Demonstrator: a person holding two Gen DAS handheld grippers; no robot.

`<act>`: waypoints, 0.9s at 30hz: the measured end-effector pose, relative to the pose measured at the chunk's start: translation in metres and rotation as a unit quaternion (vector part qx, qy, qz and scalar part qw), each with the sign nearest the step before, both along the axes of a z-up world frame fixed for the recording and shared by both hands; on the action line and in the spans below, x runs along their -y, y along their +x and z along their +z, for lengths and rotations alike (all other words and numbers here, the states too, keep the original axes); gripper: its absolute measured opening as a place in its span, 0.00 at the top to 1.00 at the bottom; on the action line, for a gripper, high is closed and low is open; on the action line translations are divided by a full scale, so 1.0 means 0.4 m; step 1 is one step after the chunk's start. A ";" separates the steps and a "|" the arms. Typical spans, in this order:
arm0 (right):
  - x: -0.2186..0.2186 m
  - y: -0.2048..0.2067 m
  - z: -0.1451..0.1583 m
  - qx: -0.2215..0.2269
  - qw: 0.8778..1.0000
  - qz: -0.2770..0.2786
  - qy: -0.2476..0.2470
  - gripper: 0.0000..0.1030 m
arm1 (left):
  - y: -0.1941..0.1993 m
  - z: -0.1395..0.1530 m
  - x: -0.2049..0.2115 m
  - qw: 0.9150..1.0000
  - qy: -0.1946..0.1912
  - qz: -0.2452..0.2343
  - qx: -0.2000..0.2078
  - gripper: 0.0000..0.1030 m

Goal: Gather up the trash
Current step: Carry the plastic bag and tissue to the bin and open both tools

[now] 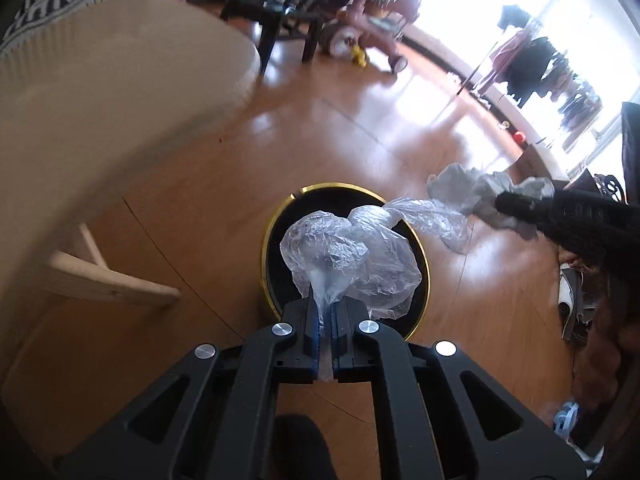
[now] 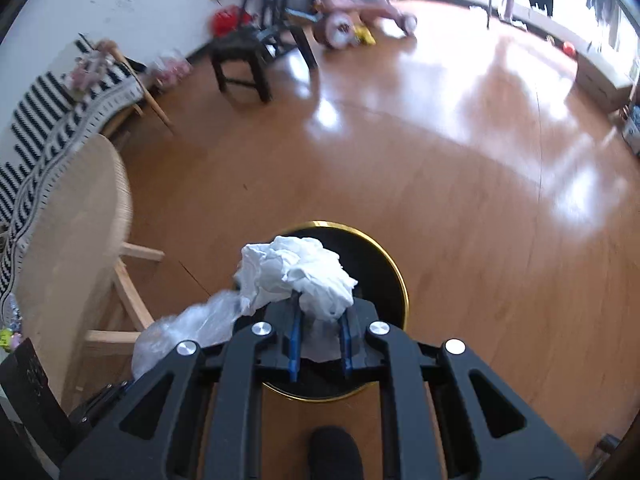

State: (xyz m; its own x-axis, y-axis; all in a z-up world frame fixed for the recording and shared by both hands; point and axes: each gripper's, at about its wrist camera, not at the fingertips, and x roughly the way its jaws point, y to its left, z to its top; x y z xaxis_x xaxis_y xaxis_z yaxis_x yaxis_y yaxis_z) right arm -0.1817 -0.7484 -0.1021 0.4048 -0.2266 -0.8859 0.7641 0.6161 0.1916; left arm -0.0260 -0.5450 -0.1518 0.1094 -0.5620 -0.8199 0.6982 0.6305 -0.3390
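My left gripper [image 1: 325,306] is shut on a crumpled clear plastic bag [image 1: 352,256] and holds it over the round black bin with a gold rim [image 1: 267,236] on the wooden floor. My right gripper [image 2: 320,312] is shut on a crumpled white paper wad [image 2: 296,272] and holds it above the same bin [image 2: 394,272]. In the left wrist view the right gripper [image 1: 516,204] comes in from the right with the paper wad [image 1: 464,188]. In the right wrist view the plastic bag [image 2: 192,328] shows at lower left.
A round beige table [image 1: 100,92] with wooden legs stands left of the bin. A dark stool [image 2: 244,60], a pink tricycle [image 2: 352,16] and a striped cloth [image 2: 48,120] are farther off. Shoes [image 1: 572,292] lie on the floor at right.
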 end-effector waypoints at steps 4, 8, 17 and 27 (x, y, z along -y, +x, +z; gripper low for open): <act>0.011 -0.009 -0.047 -0.014 1.000 -0.009 0.017 0.85 | -0.001 -0.033 0.037 1.000 0.008 0.003 0.000 0.97; 0.016 0.009 -0.066 -0.012 0.999 -0.009 0.036 0.85 | -0.006 -0.047 0.056 1.000 0.012 -0.002 -0.004 0.97; 0.017 0.043 -0.063 -0.017 0.999 -0.001 0.041 0.70 | -0.010 -0.068 0.107 1.000 0.024 -0.009 -0.003 0.90; 0.014 0.041 -0.024 0.011 0.999 -0.007 0.029 0.31 | -0.004 -0.059 0.092 1.000 -0.003 0.006 -0.020 0.30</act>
